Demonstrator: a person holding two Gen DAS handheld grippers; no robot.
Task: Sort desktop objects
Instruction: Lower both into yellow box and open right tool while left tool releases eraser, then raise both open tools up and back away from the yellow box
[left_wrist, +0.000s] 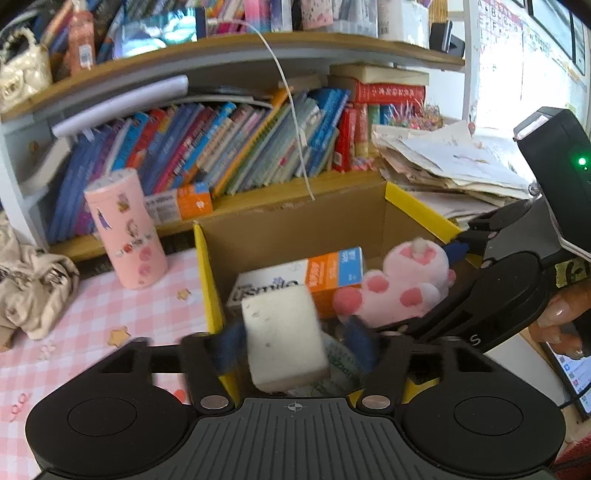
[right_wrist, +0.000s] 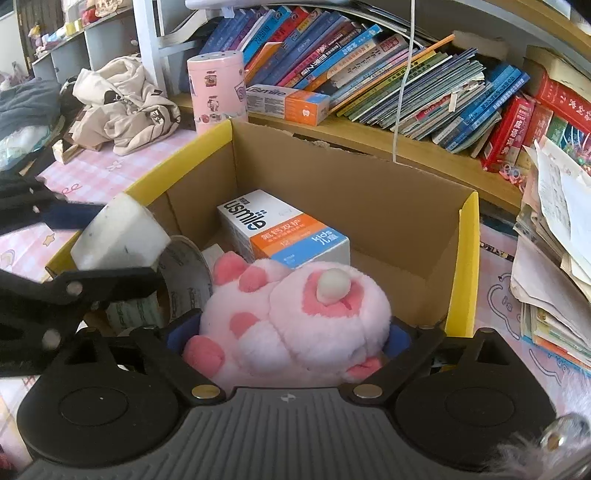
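Hovering over the box (right_wrist: 461, 236), both grippers carry something. The white block (left_wrist: 284, 339) sits between the left gripper (left_wrist: 291, 343)'s fingers, which look set against its sides, though blur keeps me from telling how firmly; it hangs above the box's near yellow edge, over a tape roll (right_wrist: 184, 273) inside. The plush (right_wrist: 295, 321), pink with darker paw pads, is squeezed between the right gripper (right_wrist: 291, 332)'s fingers, held at about the box's opening on its right side. A toothpaste carton (right_wrist: 284, 232) already lies on the box floor behind both.

I judge this the drop-in step for two items at once. Each release calls for the fingers to spread only once the item is clear of the cardboard wall, and the two tools are close, so they should not knock together.

Outside, a pink tin (left_wrist: 125, 232) stands on the checked cloth (left_wrist: 92, 314), a second carton (right_wrist: 288, 103) on the shelf ledge.
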